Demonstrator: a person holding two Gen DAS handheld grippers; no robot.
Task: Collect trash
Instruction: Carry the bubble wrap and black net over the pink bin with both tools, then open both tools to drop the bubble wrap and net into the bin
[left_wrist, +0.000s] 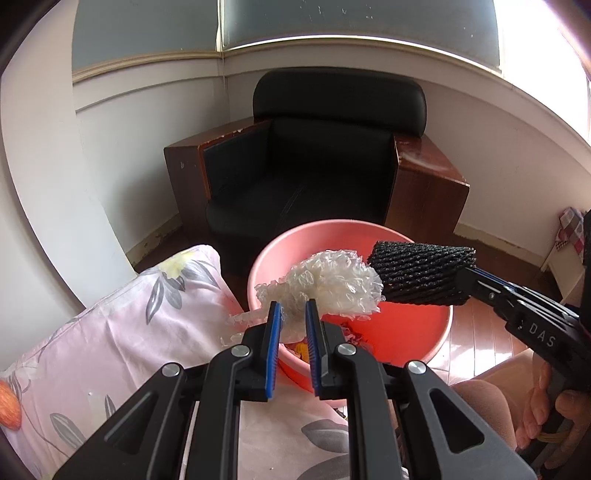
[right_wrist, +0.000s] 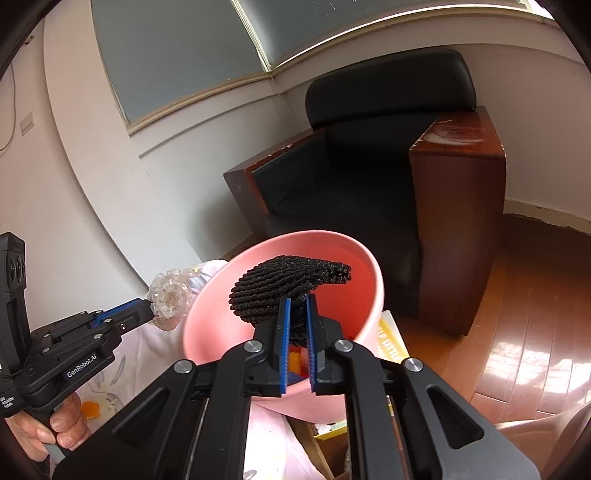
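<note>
Wooden flooring and a black armchair in the corner are seen beyond both tongs. Straight ahead of them a pink basin is set beside the floral bedding, with scraps of trash seen at its bottom, orange bits among them, though little more can be made out. A crumpled wad of clear plastic wrap is pinched between the blue pads of the left gripper and held at the basin's near rim. A piece of black foam netting is clamped by the right gripper, its jaws pressed tight, and is held over the basin's mouth. Just right of the basin, a yellow printed box is partly hidden.
</note>
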